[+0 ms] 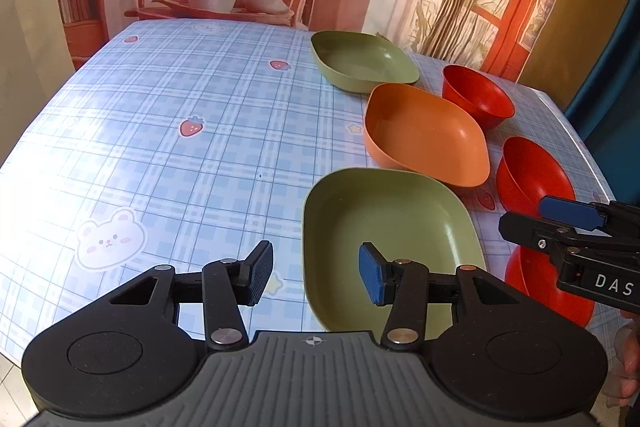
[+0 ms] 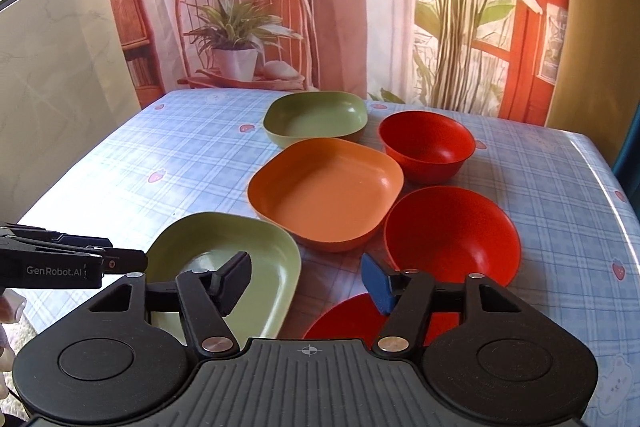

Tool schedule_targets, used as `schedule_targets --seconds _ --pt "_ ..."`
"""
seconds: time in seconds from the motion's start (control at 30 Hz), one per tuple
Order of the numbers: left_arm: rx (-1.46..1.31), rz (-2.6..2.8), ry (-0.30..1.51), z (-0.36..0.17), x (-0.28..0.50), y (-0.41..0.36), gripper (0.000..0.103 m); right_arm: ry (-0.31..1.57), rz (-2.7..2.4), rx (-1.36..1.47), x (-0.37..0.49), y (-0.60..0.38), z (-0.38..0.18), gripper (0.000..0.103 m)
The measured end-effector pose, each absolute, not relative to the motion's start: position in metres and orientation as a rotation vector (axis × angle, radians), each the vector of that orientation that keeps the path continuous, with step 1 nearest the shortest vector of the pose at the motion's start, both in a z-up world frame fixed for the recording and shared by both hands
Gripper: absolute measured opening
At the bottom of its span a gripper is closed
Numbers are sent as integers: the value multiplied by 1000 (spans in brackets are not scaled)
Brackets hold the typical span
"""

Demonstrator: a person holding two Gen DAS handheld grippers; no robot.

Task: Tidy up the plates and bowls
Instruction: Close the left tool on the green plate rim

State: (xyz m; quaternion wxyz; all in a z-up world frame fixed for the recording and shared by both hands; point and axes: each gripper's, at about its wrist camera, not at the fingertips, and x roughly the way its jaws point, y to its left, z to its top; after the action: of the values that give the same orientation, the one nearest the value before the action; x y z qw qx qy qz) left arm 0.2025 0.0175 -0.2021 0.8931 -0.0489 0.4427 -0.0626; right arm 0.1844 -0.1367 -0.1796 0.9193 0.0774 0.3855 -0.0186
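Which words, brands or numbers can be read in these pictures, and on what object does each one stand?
"DAS": white letters on the right gripper, cut off by the edge of the left wrist view.
"GenRobot.AI": white print on the side of the left gripper, in the right wrist view.
The dishes and the tablecloth carry no text, only drawings.

Tablecloth (image 2: 132, 163): glossy, smooth, plastic-looking checked sheet. Orange plate (image 2: 326, 193), green plates (image 2: 316, 119) and red bowls (image 2: 452, 233): matt plastic, faint sheen. Right gripper (image 2: 308, 285): matt black plastic, ribbed pads, metal rivets.
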Motion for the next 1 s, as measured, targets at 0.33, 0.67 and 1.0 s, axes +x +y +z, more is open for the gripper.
schedule_targets --seconds 0.33,0.67,1.0 --pt "-143 -174 981 -222 214 24 29 883 -41 149 210 -122 -206 43" --pt "-198 -149 1025 -235 217 38 21 916 -16 150 211 -121 -214 35" --pt "-206 -166 996 -229 210 37 17 923 2 181 209 -122 -216 24"
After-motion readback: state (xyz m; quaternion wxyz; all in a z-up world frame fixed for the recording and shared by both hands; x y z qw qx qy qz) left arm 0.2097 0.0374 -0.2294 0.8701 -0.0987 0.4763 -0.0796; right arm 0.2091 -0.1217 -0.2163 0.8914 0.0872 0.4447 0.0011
